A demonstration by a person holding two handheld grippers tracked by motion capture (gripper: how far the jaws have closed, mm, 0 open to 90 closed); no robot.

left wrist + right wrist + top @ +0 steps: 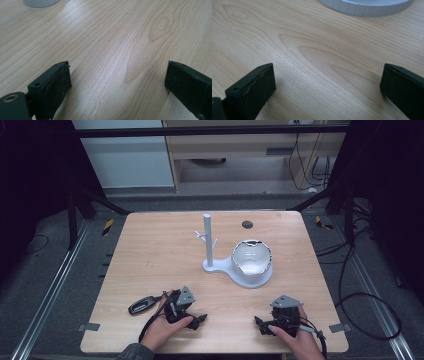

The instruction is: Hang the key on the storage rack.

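Note:
A grey stand (208, 245) with a post and small pegs rises from a flat base in the middle of the wooden table (150, 250). A white bowl (252, 256) sits on the round right part of that base. My left gripper (200, 320) rests near the front edge, held by a hand, jaws wide apart over bare wood (117, 75). My right gripper (259, 324) lies at the front right, also open with nothing between its jaws (327, 82). The base's rim (367, 6) lies ahead of the right gripper.
A black key fob (142, 305) lies on the table left of my left hand. A dark round hole (247, 224) marks the table's far side. Black frame bars and cables surround the table on the floor.

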